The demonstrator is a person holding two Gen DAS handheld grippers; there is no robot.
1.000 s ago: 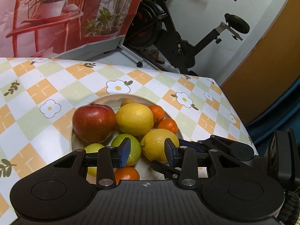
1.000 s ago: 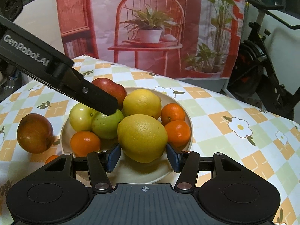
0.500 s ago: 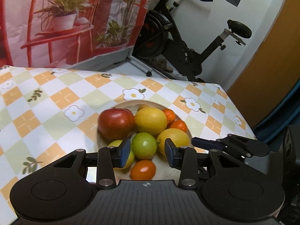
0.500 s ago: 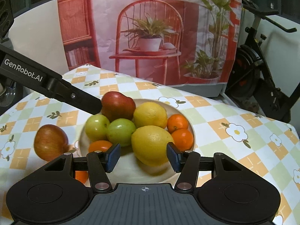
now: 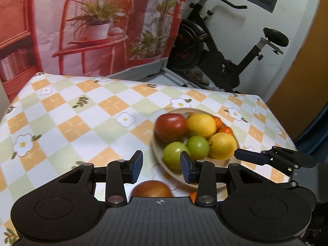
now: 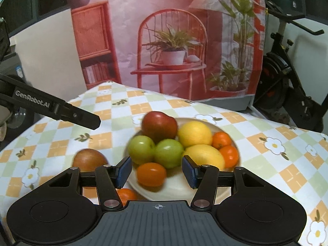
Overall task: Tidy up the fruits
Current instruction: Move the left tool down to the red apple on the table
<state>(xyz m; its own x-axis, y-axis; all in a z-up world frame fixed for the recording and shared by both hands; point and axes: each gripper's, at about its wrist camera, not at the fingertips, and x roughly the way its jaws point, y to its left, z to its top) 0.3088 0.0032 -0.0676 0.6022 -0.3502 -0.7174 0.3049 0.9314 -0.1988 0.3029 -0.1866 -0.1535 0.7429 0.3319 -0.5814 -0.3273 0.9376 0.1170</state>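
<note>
Right wrist view | round cream plate (image 6: 207, 121) is holding heaped apples, lemons, oranges on checked floral tablecloth (image 6: 266, 164) | russet apple (image 6: 90, 160) and small orange (image 6: 127, 194) are lying loose beside it, likely awaiting placement | right gripper (image 6: 156, 171), left gripper (image 5: 161, 167) are hovering empty, jaws parted.

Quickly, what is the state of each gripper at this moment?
Left gripper: open, holding nothing.
Right gripper: open, holding nothing.
</note>
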